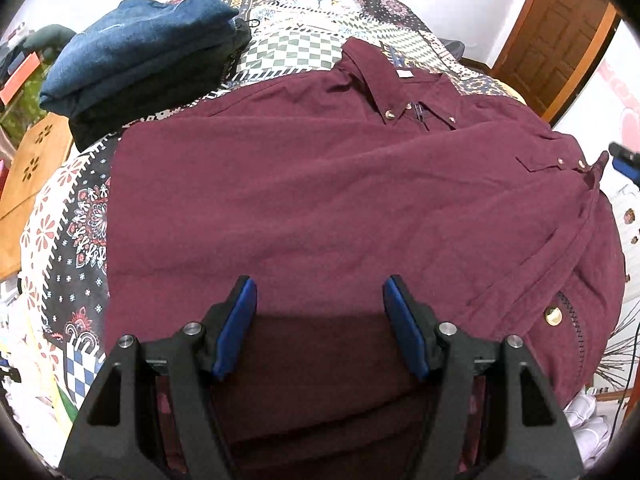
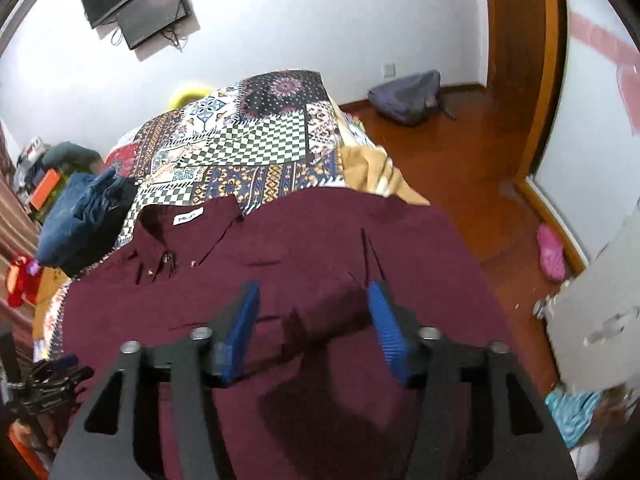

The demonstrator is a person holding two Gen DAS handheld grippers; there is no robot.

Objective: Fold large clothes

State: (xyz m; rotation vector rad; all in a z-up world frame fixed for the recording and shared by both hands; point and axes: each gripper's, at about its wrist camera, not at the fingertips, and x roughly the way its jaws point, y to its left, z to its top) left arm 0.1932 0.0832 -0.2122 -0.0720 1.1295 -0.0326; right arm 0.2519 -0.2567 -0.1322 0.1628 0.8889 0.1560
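Observation:
A large maroon button-up shirt [image 1: 320,184] lies spread front-up on the bed, its collar [image 1: 384,80] at the far side. My left gripper [image 1: 320,284] hovers open over the shirt's near part, with only flat cloth below its blue pads. In the right wrist view the shirt [image 2: 280,248] fills the near half, collar [image 2: 192,220] to the far left. My right gripper [image 2: 314,288] stands open, and a raised fold of maroon cloth [image 2: 336,312] lies loose between its pads, close to the right one. A blue tip of the right gripper [image 1: 622,158] shows at the shirt's right edge.
A patchwork bedspread [image 2: 260,132] covers the bed. A stack of folded blue jeans and dark clothes [image 1: 140,56] sits at the far left. A wooden floor with a grey backpack [image 2: 404,96] and a pink slipper [image 2: 552,252] lies right of the bed.

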